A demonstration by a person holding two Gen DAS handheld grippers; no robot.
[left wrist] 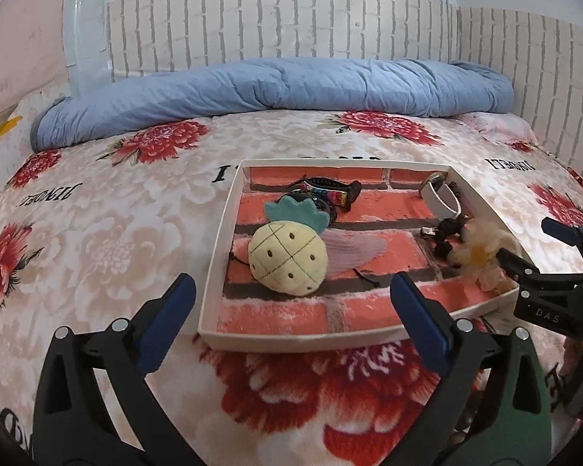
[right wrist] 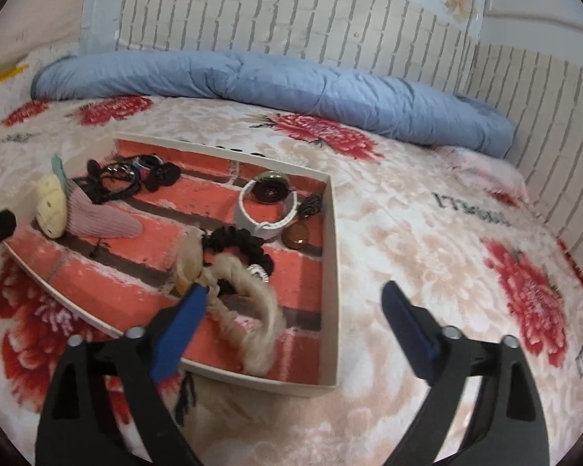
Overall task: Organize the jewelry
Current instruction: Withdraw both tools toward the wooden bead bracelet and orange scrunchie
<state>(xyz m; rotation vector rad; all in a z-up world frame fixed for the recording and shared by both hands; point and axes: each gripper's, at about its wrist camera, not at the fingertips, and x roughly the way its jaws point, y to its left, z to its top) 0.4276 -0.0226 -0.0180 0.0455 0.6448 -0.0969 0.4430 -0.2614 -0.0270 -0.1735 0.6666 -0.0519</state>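
Right wrist view: right gripper (right wrist: 295, 310), fingers wide and holding nothing, has its left finger touching the cream braid (right wrist: 252, 310), nearer than the wide-open left gripper (left wrist: 291, 303).

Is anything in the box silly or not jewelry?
Yes. A plush pineapple lies on its side in the box among the watches and hair ties. It is a toy, not jewelry. A black tassel also lies outside the box's front wall.

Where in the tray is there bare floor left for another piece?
Free: tray floor along the near wall, below the pineapple plush. Crowded: far wall with watches, and the right side around the cream scrunchie.
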